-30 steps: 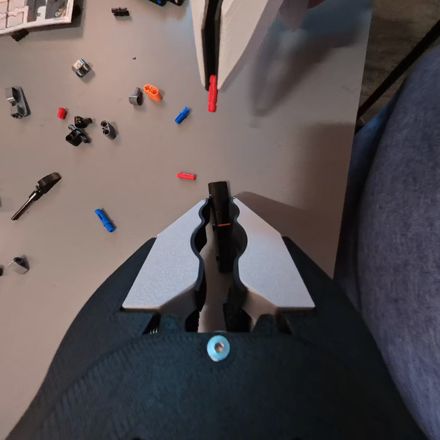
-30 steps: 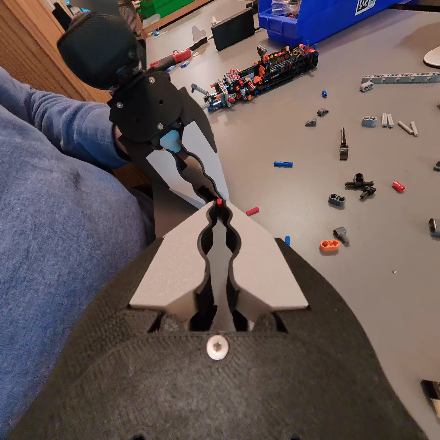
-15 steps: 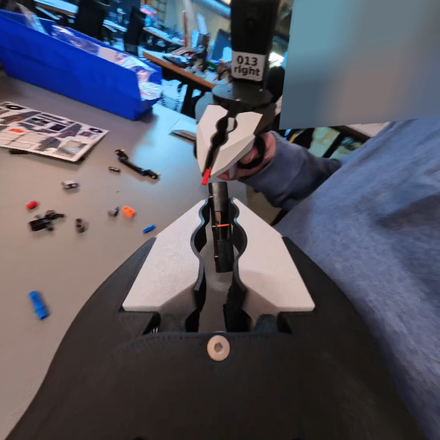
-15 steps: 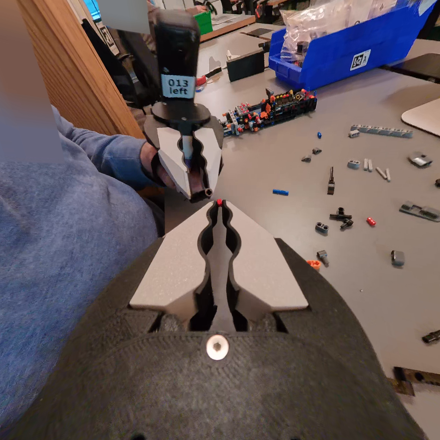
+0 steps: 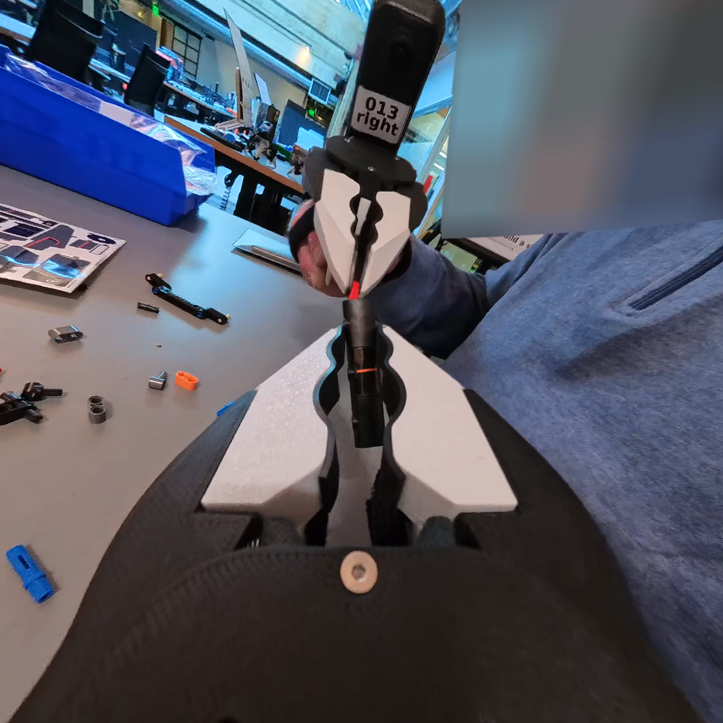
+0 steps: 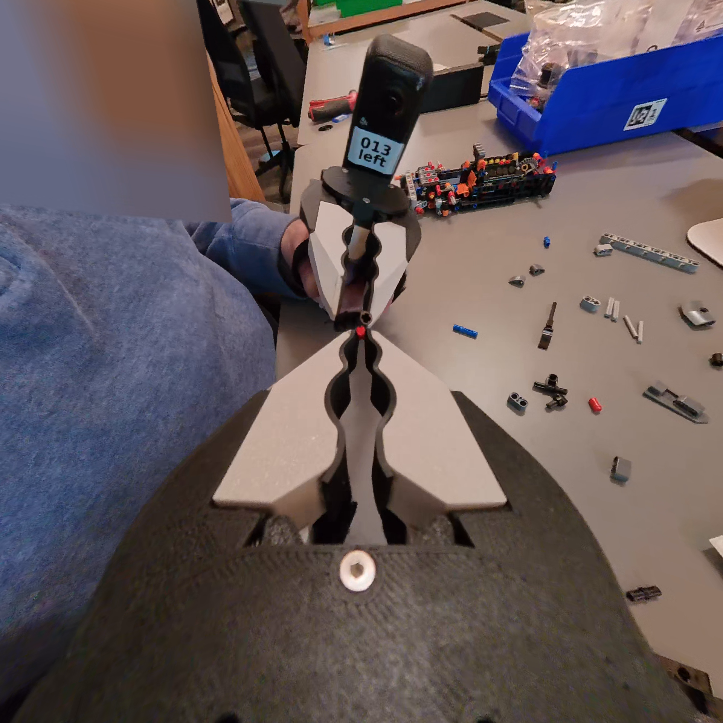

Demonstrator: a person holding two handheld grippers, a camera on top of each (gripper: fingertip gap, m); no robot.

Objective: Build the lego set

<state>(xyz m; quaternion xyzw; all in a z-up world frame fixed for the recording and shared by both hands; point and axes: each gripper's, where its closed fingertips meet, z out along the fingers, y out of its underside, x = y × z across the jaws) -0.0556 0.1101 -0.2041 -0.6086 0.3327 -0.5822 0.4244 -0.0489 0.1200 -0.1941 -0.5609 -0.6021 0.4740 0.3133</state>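
Grey table (image 6: 450,274) w/ a blue plastic bin (image 6: 587,105) at the far edge; white label on its front. Black box (image 6: 454,88) just left of the bin, red-handled tool (image 6: 332,105) further left on the next tabletop. White rounded obj (image 6: 708,242) cut off at the right edge, can't tell what. 1 black office chair (image 6: 266,78) behind, beside a wood panel (image 6: 234,156). Blue sweater (image 6: 117,352) fills the left foreground. Left wrist view: flat pale sheet (image 5: 262,250) near the table edge, more desks in bkgd.

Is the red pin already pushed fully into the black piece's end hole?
No: in the right wrist view the red pin sits just short of the open hole in the black piece.
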